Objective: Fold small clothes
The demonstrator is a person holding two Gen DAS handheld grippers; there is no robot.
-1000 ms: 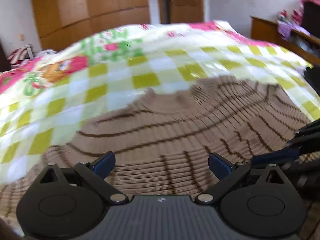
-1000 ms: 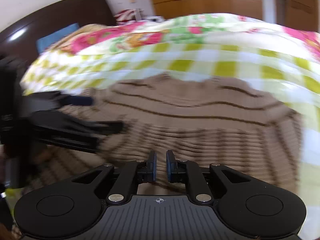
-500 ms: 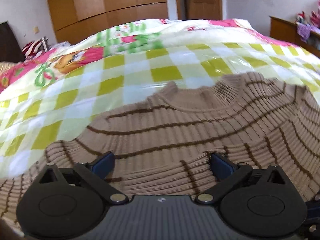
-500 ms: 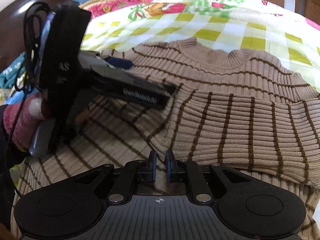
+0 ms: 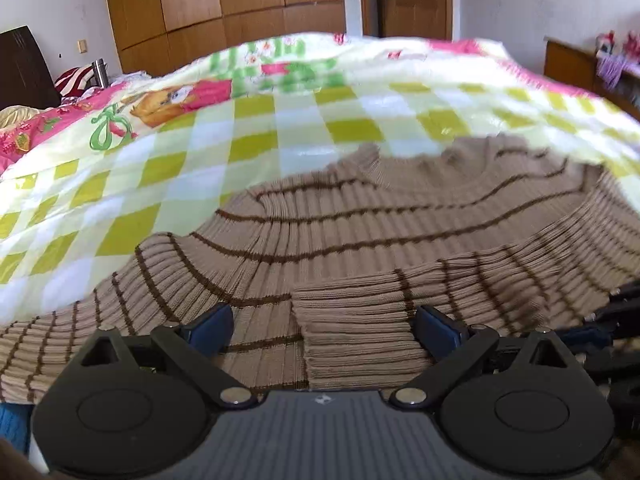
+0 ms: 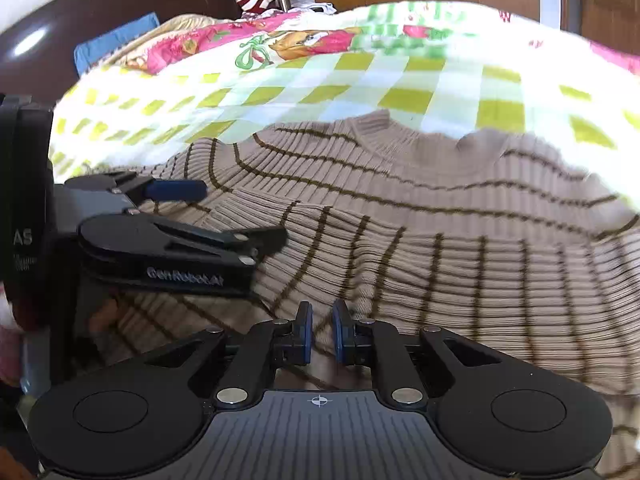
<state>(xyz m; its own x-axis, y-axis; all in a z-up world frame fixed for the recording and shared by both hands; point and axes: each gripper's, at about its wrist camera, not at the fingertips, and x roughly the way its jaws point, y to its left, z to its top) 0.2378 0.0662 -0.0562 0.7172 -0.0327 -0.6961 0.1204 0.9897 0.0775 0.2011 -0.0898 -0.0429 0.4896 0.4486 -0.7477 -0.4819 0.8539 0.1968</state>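
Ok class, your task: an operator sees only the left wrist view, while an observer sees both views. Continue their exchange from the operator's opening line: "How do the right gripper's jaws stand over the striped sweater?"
Observer: The right gripper hangs over the striped sweater, jaws almost together with a thin gap. I see no knit pinched between them.
Operator: How does my left gripper look from the side?
Observer: The left gripper stands wide open, one finger above the other, over the sweater's left part.
Operator: Anything beyond my left edge?
Observer: A blue pillow leans against the dark headboard.
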